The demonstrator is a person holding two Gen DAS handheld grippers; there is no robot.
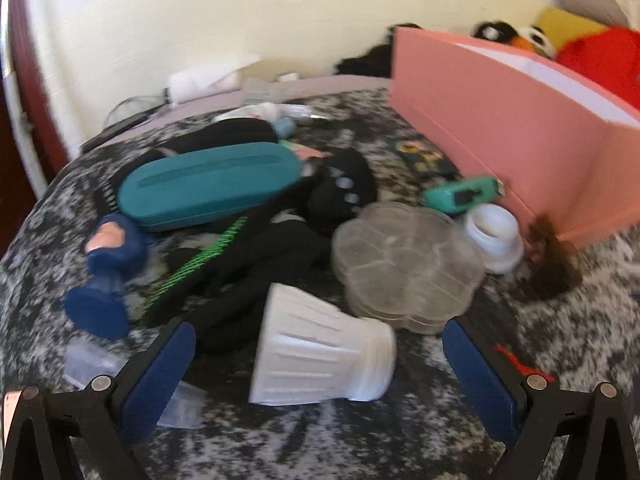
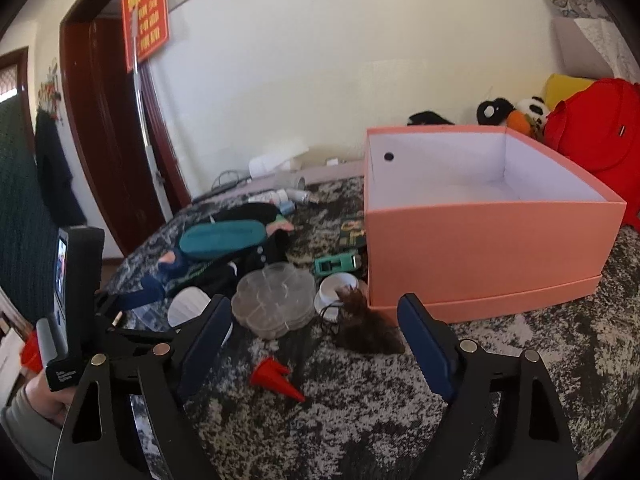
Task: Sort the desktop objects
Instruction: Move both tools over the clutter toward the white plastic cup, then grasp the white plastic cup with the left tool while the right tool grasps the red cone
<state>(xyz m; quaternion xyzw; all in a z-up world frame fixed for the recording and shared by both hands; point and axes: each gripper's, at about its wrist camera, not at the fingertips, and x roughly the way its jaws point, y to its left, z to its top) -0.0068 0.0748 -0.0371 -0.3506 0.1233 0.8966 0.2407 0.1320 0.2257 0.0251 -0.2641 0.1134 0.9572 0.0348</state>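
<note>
Room to move is best near the right tool (image 2: 316, 344): bare speckled cover (image 2: 360, 420) lies under it, with only a small red cone piece (image 2: 274, 378) between and just ahead of its blue pads. Both its fingers are spread wide and hold nothing. A brown furry tuft (image 2: 366, 326) sits just ahead of it, touching the near corner of the pink box (image 2: 480, 248). The box stands ahead and to the right, open on top, white inside.

On the left side things are crowded. The left tool (image 1: 320, 376) is spread wide too, holding nothing. A white ribbed cup (image 1: 320, 354) lies on its side right between its pads, not touched by either one. Just past the cup sits a clear flower-shaped case (image 1: 404, 268), and next to that a white jar (image 1: 496, 236) near the box wall. Farther ahead lies a teal case (image 1: 208, 186) on black cloth (image 1: 256, 264). A blue toy figure (image 1: 106, 272) stands ahead to the left.
</note>
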